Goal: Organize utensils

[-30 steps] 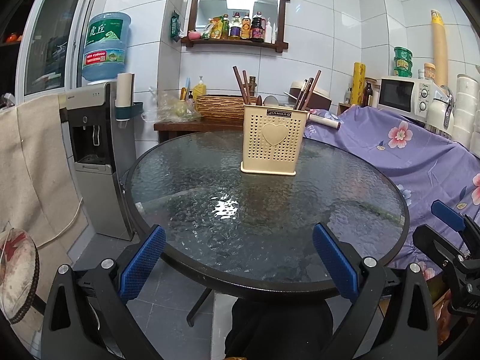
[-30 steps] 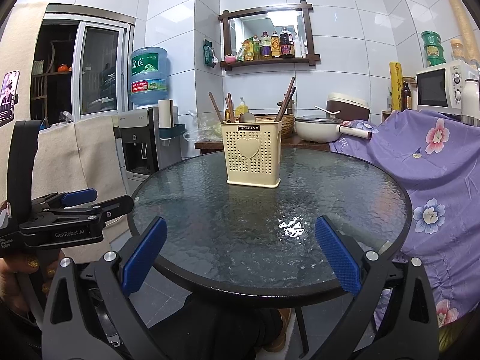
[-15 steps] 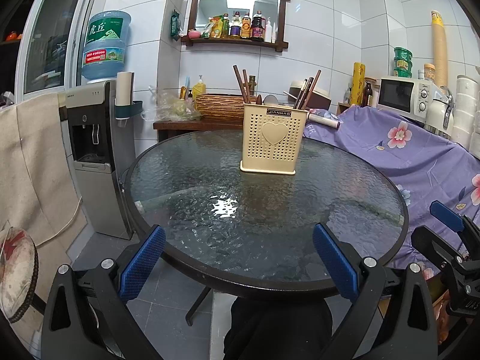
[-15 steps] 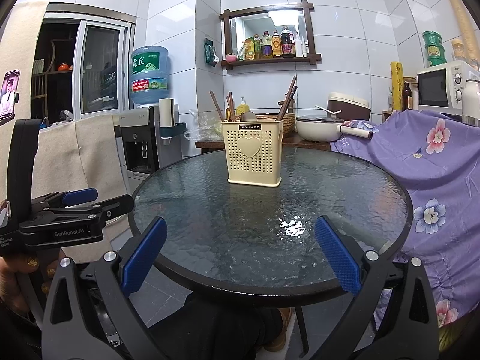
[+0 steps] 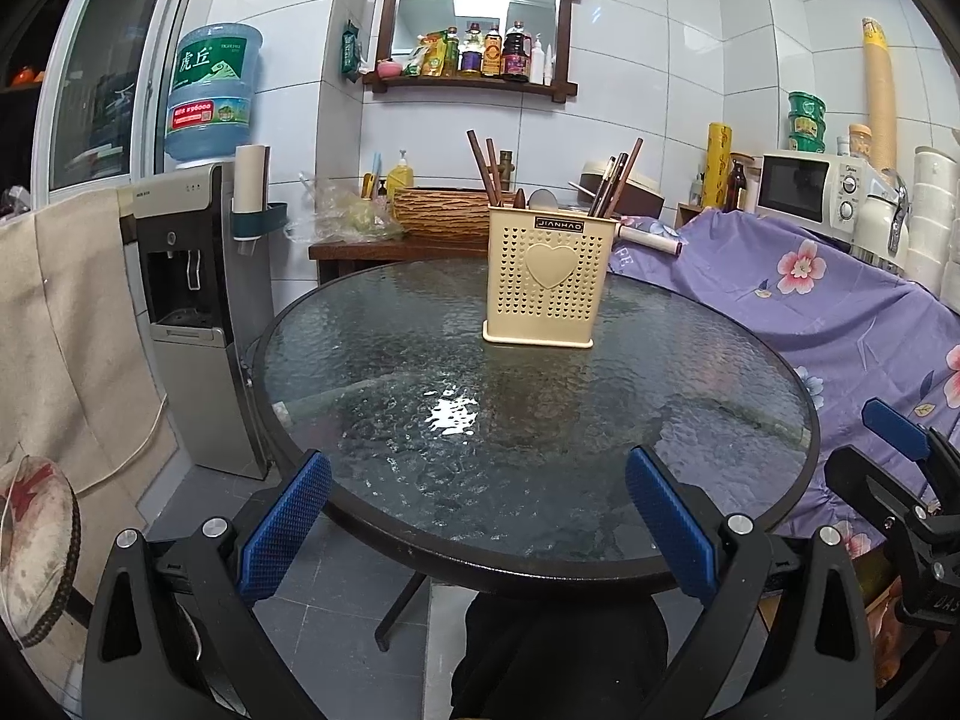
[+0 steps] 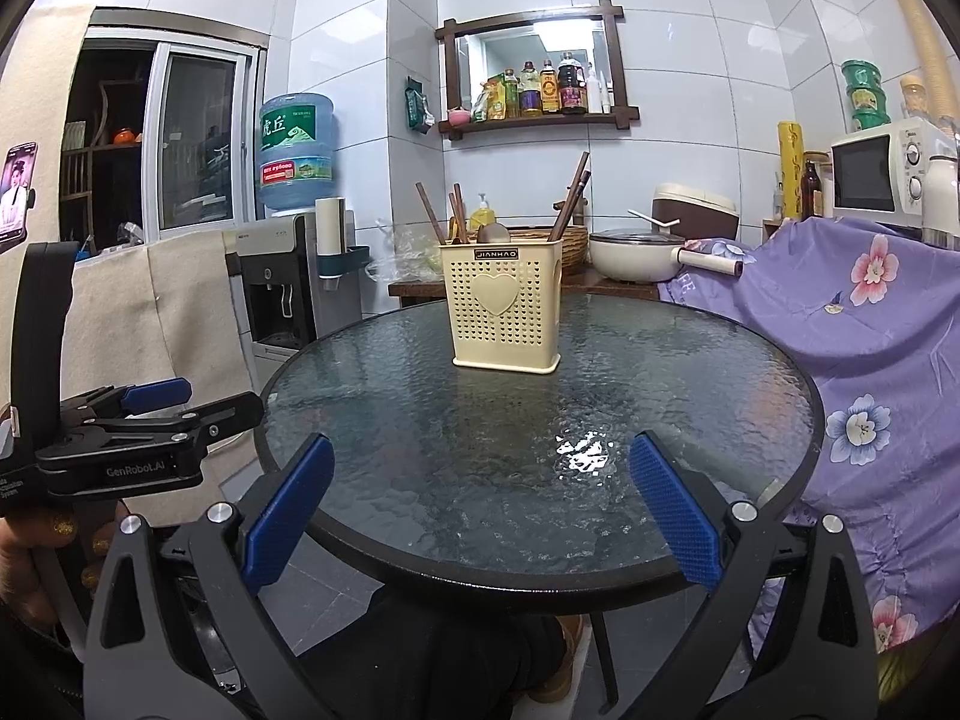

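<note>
A cream perforated utensil holder [image 5: 547, 276] with a heart on its front stands upright on the far half of a round glass table [image 5: 420, 372]; it also shows in the right wrist view [image 6: 505, 311]. Dark chopsticks [image 5: 483, 171] and spoon ends stick out of its top. My left gripper [image 5: 477, 519] is open and empty at the table's near edge. My right gripper [image 6: 480, 507] is open and empty at the near edge too. The left gripper also shows from the side in the right wrist view [image 6: 138, 432].
A water dispenser [image 5: 192, 300] stands left of the table. A purple floral cloth [image 5: 840, 312] covers furniture on the right. A side table behind holds a wicker basket [image 5: 444, 213] and a white pot [image 6: 636, 255]. A microwave [image 5: 804, 186] stands at the far right.
</note>
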The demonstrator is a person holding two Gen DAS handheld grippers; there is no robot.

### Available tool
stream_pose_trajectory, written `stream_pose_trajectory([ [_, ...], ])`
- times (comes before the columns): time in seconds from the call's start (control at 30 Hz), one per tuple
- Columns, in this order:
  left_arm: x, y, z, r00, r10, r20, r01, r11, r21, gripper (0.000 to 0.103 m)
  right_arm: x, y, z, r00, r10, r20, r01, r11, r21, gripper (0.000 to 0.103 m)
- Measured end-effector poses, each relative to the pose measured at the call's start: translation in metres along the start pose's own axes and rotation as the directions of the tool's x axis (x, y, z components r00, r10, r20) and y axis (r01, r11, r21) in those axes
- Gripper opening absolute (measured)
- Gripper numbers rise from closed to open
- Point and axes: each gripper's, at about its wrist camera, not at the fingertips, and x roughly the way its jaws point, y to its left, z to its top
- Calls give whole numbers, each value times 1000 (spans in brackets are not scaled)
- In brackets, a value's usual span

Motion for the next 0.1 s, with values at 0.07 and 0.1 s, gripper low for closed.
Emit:
stream_pose_trajectory([
  [0.07, 0, 0, 0, 1000, 1, -1, -1, 1000, 2, 97, 0, 1, -1, 1000, -1, -1, 1, 1000, -1, 97],
  [0.1, 0, 0, 0, 1000, 1, -2, -1, 1000, 3, 97, 0, 2, -1, 1000, -1, -2, 1, 1000, -1, 97],
])
